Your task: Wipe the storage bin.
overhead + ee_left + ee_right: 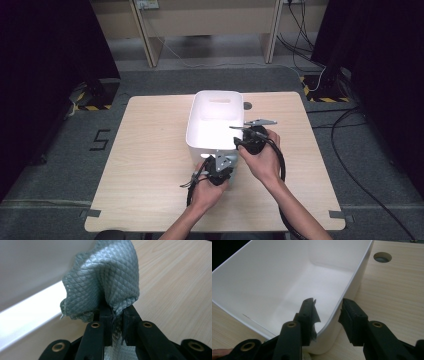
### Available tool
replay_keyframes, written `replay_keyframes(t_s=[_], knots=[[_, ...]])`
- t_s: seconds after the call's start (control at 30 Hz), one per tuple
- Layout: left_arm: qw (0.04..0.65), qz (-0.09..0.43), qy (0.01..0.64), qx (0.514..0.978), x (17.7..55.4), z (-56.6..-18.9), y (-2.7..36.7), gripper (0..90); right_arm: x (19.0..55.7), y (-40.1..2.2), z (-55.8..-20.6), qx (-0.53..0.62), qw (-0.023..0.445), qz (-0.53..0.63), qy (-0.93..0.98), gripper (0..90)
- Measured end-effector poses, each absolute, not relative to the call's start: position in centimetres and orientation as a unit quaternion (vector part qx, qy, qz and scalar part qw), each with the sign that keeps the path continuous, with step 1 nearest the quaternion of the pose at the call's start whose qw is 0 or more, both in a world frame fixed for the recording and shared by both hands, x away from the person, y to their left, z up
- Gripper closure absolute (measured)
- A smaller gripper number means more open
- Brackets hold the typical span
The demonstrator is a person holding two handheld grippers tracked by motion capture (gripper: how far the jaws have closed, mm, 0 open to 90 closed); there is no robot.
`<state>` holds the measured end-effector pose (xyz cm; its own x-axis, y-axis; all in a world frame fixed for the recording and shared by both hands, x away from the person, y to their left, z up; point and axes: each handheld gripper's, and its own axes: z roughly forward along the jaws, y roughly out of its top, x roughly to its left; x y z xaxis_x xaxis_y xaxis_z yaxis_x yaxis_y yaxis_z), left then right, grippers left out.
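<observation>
Around you the room is dim: dark curtains point(45, 55) hang on both sides, grey carpet point(210, 77) covers the floor, and pale wooden furniture legs point(145, 35) stand at the back with cables point(320, 65) trailing across the carpet on the right. Yellow-and-black striped tape point(327, 99) marks the floor at the table's far corners, and a dark figure five point(100, 140) is marked on the carpet to your left.

Your table point(145, 165) is light wood with visible grain, and a round cable hole point(247, 105) sits beside the far right of the bin. The white plastic bin point(212, 125) stands upright near the middle of the table, its long side running away from you, with a handle slot in its far wall. In the right gripper view its inside looks smooth and bare.

Your right gripper point(328, 312) straddles the bin's near right corner: one jaw is inside, the other outside, spread with clear space on each side of the wall, so they are not pressing on it. A scrap of dark material clings to the inner jaw.

Your left gripper point(116, 315) is at the bin's near end, just outside the wall and low to the table. Its jaws are pinching a grey quilted cloth point(105, 282), which bunches up ahead of them against the bin's white side.
</observation>
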<state>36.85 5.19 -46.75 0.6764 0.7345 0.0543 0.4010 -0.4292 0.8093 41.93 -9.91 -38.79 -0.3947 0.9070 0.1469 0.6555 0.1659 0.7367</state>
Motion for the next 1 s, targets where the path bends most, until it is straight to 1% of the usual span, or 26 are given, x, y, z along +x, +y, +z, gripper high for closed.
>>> replay_keyframes(t_s=[0.37,1.0], knots=[[0.421,0.213,0.339,0.814,36.6,-45.1,4.9,80.8,41.9,-9.9,-38.8,0.525,0.166,0.378,0.744,63.2],[0.430,0.224,0.324,0.812,36.4,-43.4,4.2,80.8,42.0,-9.9,-38.8,0.524,0.164,0.379,0.745,63.2]])
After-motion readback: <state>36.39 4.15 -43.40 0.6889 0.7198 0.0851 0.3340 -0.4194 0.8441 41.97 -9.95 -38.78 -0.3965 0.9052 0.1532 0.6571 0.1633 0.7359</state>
